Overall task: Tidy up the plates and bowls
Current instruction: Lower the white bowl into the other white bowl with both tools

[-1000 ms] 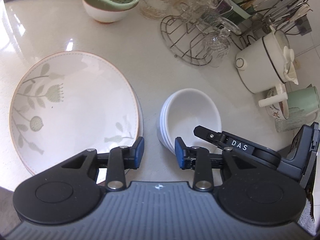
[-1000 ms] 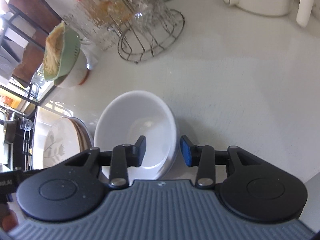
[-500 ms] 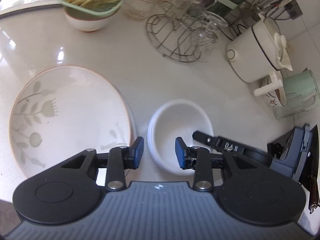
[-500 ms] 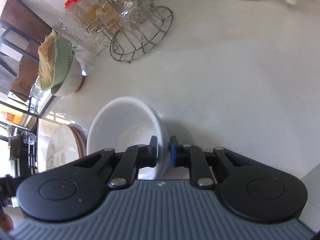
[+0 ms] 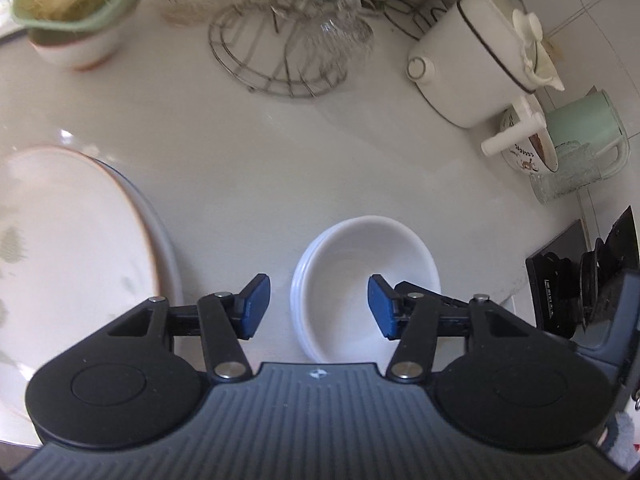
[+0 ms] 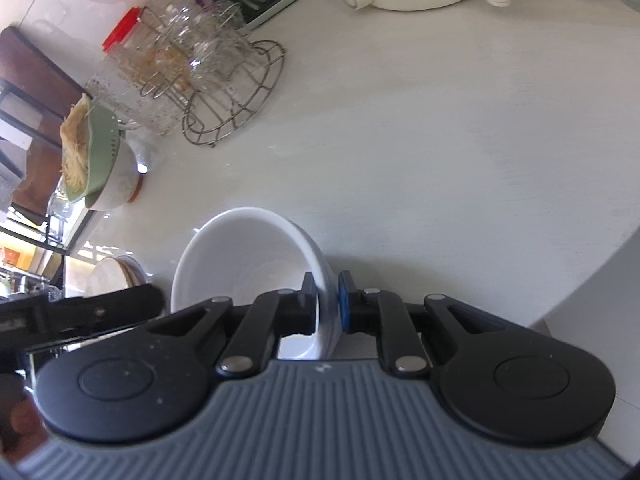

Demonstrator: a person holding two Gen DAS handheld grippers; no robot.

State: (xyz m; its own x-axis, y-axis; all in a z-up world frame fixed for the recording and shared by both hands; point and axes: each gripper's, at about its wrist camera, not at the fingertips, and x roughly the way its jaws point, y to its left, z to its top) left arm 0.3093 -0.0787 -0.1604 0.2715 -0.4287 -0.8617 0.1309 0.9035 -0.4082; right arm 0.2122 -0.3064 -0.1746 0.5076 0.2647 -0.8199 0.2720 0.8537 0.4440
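A stack of white bowls [image 5: 362,272] sits on the white counter. My left gripper [image 5: 316,307] is open and empty, its fingers straddling the stack's left rim from above. My right gripper [image 6: 325,307] is shut on the right rim of the white bowl stack [image 6: 248,264], one finger inside and one outside. It partly shows at the right of the left wrist view, behind my left finger. A stack of floral plates [image 5: 68,248] lies left of the bowls; it also shows in the right wrist view [image 6: 114,278].
At the back stand a wire rack of glasses [image 5: 292,40], a green colander of noodles on a bowl [image 5: 76,12], a white pot [image 5: 476,60], a mint kettle [image 5: 584,136] and a patterned bowl [image 5: 528,148]. The counter edge runs at right [image 6: 580,280].
My right gripper closed on the bowl rim. My left gripper moved right and opened wider; the bowls now sit between its fingers and the plates slid to the left edge of view.
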